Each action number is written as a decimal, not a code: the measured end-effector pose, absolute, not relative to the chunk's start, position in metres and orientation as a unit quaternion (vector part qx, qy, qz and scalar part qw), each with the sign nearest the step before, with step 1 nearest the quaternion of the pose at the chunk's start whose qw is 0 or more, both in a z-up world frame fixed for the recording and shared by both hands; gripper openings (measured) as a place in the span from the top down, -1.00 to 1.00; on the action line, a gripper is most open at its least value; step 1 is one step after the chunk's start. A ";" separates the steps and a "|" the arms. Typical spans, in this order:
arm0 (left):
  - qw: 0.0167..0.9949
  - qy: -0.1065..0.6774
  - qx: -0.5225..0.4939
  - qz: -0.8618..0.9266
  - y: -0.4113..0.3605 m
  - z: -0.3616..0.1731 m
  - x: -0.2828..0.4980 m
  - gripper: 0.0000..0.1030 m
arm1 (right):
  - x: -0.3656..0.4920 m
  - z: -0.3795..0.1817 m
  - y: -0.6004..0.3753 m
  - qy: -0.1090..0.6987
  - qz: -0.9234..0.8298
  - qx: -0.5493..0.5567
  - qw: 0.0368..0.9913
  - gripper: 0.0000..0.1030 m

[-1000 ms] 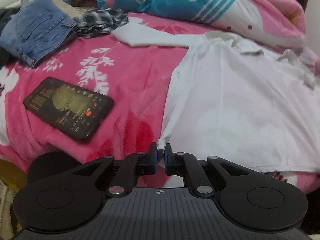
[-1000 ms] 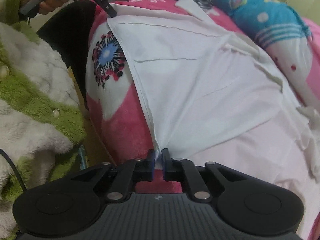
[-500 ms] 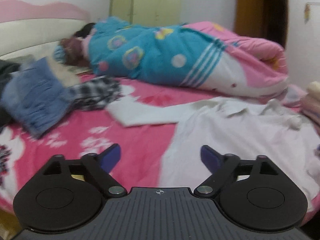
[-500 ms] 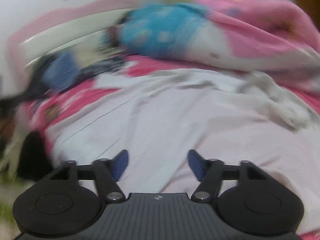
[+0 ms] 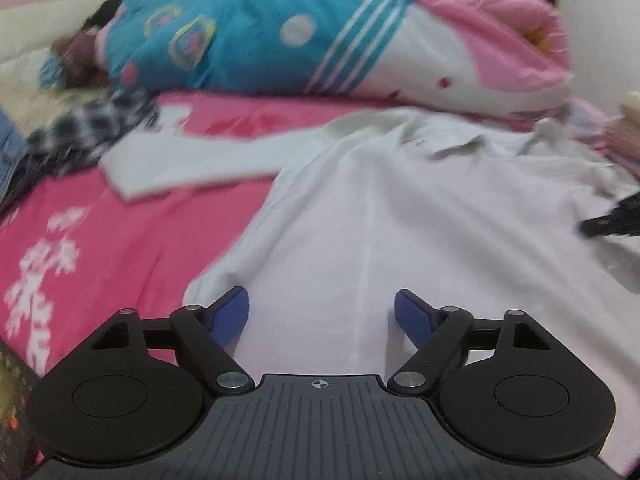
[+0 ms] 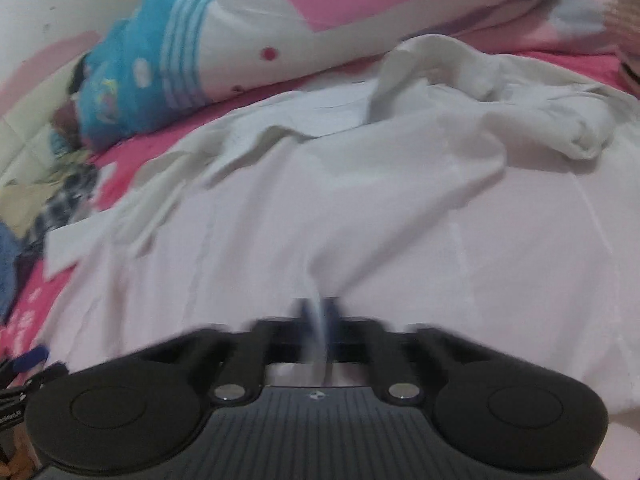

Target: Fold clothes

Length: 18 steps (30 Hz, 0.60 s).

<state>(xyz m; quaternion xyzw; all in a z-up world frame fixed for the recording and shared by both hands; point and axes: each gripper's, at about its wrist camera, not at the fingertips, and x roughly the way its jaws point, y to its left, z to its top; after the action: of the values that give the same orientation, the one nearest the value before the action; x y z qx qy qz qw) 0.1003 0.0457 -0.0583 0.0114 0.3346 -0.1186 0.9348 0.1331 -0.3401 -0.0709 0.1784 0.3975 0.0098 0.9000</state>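
A white long-sleeved shirt (image 5: pixel 400 208) lies spread on the pink bed sheet (image 5: pixel 100 240), one sleeve (image 5: pixel 180 164) stretched out to the left. My left gripper (image 5: pixel 322 304) hovers low over the shirt's left side. Its jaws stand wide and are closing, with flat fabric under the gap and the pads pressing on nothing. My right gripper (image 6: pixel 319 312) is shut on a raised pinch of the white shirt (image 6: pixel 360 200) near its middle, and a ridge of cloth runs up into the pads. The far sleeve (image 6: pixel 560 120) lies crumpled. The right gripper's tip (image 5: pixel 612 220) shows at the left wrist view's right edge.
A rolled blue and pink quilt (image 5: pixel 280 32) lies along the back of the bed. A plaid garment (image 5: pixel 92 132) and blue jeans (image 5: pixel 8 148) sit at the left. A dark phone (image 5: pixel 12 380) lies at the near left edge.
Both grippers let go of the shirt's hem corners and moved up over the shirt. The right one turned and shut on a fold of fabric. The left one opened wide.
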 end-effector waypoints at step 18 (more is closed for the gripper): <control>0.944 0.308 0.047 -0.111 0.044 -0.065 0.097 -0.61 | 0.058 -0.032 -0.407 0.335 -0.065 0.194 0.920 0.00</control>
<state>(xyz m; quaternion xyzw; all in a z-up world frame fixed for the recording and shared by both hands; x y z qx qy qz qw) 0.0967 0.0439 -0.0651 0.0466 0.3083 -0.1113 0.9436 0.0580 -0.4071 -0.0322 0.1936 0.3346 -0.0654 0.9199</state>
